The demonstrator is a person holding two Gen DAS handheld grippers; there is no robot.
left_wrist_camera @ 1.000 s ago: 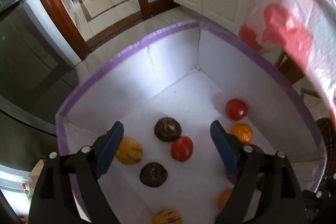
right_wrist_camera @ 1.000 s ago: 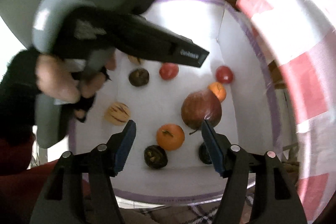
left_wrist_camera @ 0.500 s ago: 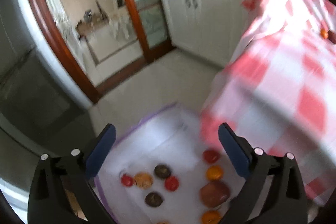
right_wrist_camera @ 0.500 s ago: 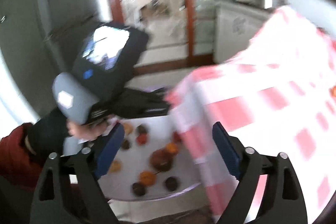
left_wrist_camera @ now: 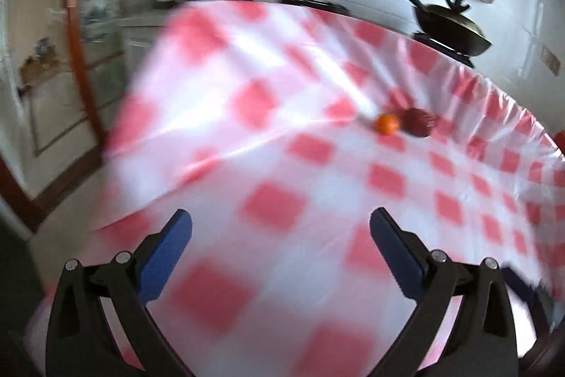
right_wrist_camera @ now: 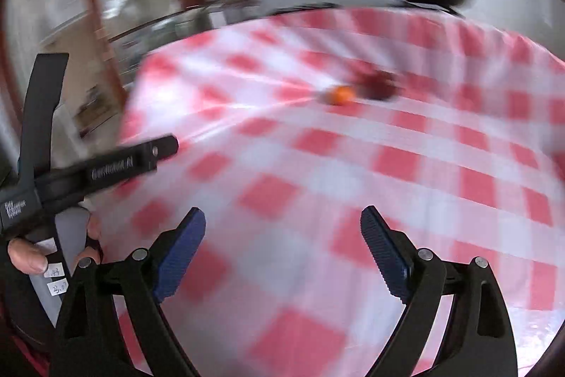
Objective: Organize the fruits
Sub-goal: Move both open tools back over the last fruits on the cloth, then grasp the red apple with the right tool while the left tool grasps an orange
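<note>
Both cameras have swung up from the fruit box to the checked table | left gripper and right gripper wide, empty | orange touching dark red fruit far ahead | you've both left to collect.

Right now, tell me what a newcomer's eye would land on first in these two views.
The red-and-white checked plastic tablecloth fills both views. On it, toward the far side, a small round orange fruit sits just left of a larger dark red fruit. Both blue-padded grippers, left gripper and right gripper, are open and empty, and a black lidded frying pan stands beyond the table.
</note>
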